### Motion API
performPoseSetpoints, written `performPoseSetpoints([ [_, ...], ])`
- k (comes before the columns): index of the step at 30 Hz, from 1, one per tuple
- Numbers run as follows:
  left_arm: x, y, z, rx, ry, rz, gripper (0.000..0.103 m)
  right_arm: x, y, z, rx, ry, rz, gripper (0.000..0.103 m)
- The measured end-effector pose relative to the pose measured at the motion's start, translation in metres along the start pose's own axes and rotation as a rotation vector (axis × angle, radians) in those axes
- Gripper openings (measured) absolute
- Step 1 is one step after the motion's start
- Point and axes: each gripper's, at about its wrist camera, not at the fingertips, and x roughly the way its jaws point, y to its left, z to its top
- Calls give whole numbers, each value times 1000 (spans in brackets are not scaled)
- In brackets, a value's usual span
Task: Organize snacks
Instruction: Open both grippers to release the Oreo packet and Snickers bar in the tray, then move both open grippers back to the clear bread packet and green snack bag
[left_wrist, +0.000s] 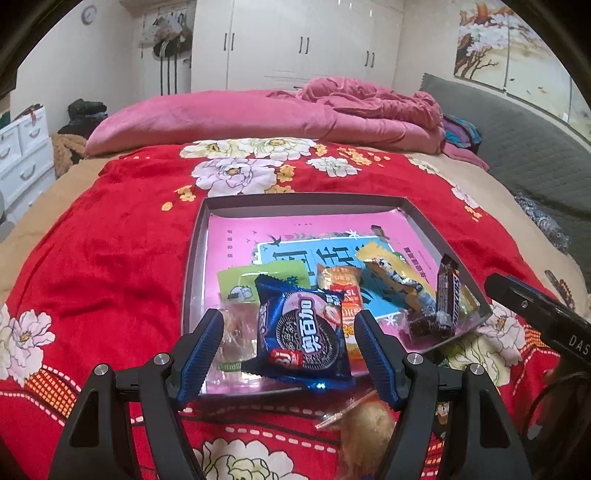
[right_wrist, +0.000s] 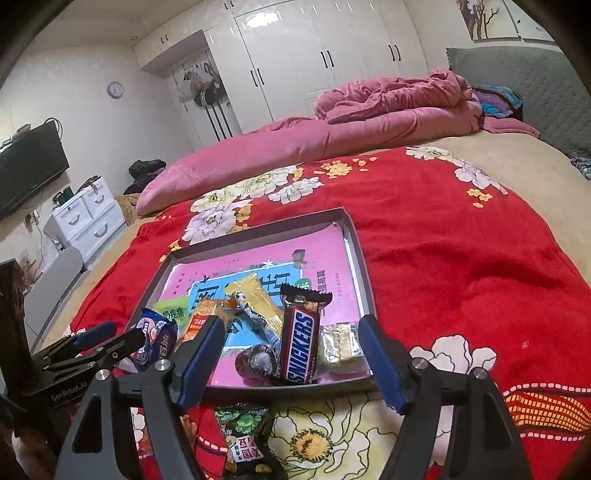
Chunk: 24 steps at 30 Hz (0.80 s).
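Shallow tray (left_wrist: 192, 258) (right_wrist: 360, 258), grey-walled with a pink printed floor, resting on the red floral blanket (left_wrist: 110, 266) (right_wrist: 461, 240) that covers the bed. All snacks inside sit crowded at the tray's near end; the far half of the floor shows only its print.

Contents, seen from my left wrist: a blue Oreo packet (left_wrist: 304, 334) (right_wrist: 155, 341) lying partly over the near wall of the tray; behind it a green sachet (left_wrist: 240, 286) (right_wrist: 170, 308); an orange-red packet (left_wrist: 343, 291) (right_wrist: 207, 314) just beside the Oreo packet; a long yellow wrapper (left_wrist: 391, 273) (right_wrist: 255, 299) running diagonally; a Snickers bar (left_wrist: 447, 295) (right_wrist: 301, 339) propped up on end against its neighbours; a small dark round sweet (left_wrist: 424, 325) (right_wrist: 258, 362) touching the bar's base. My right wrist view adds a clear packet with a gold piece (right_wrist: 340, 345) in the near right corner of the tray.

Outside the tray, on the blanket just before its near wall: a dark packet with green print (right_wrist: 245, 439) and a clear-wrapped golden pastry (left_wrist: 365, 424).

My left gripper (left_wrist: 290, 354) (right_wrist: 107, 338) stands spread wide, one finger on each side of the Oreo packet, neither touching it. My right gripper (right_wrist: 286, 360) (left_wrist: 524, 306) is likewise spread wide and holds nothing, with the Snickers bar and the round sweet between its fingers.
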Motion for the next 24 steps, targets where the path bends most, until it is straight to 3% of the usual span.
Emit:
performPoseSetpoints([
  [13,-10,-10,-11,84,6,22,75,-12,6,-11,-38,6,11,79],
  [24,-17,2,-21,19,59,-31,75,-16,11,-21,-48,34,26,82],
])
